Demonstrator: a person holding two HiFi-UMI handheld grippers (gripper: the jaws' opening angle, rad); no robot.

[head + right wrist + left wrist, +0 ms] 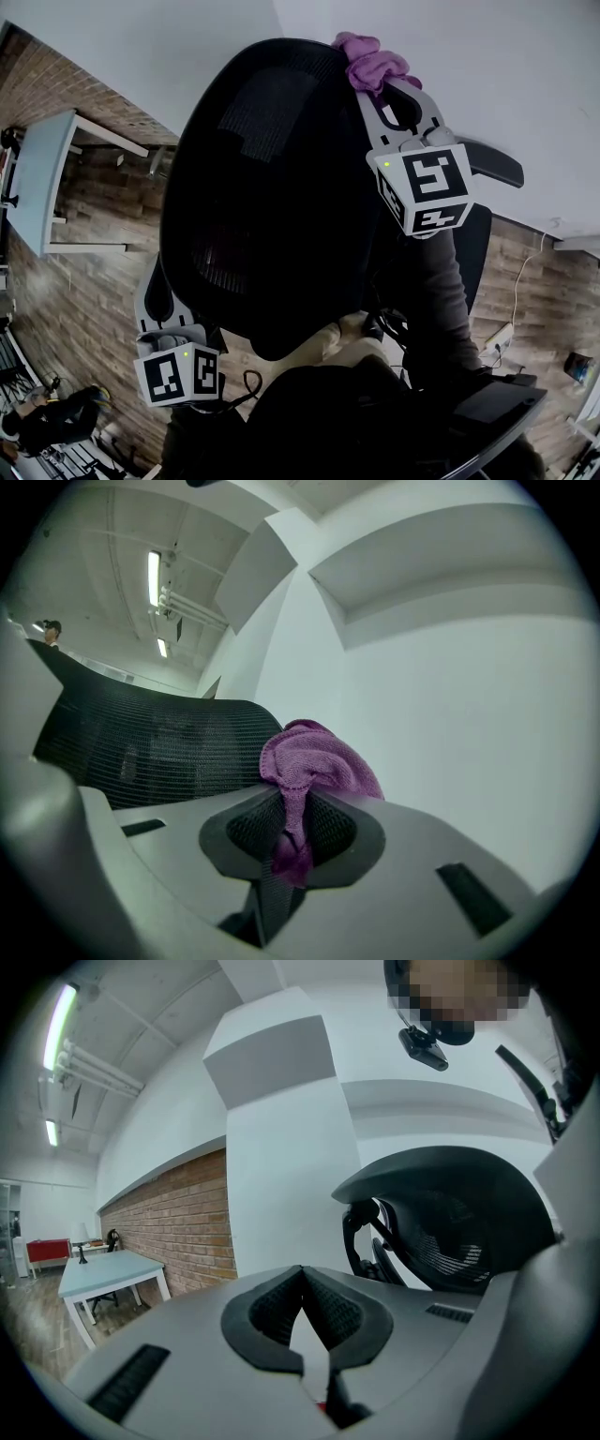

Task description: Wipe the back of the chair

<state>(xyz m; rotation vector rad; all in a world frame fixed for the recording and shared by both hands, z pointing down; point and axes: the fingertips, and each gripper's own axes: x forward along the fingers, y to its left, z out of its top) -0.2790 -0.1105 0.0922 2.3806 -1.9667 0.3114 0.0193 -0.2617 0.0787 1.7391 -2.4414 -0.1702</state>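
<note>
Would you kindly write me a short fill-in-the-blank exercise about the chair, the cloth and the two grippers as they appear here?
1. The right gripper is shut on a ____ cloth.
2. The cloth is held near the ____ edge of the black mesh chair back.
3. The left gripper has its jaws ____, with nothing between them.
4. The wall behind the light blue table is faced with ____.

Missing words: purple; top; shut; brick.
</note>
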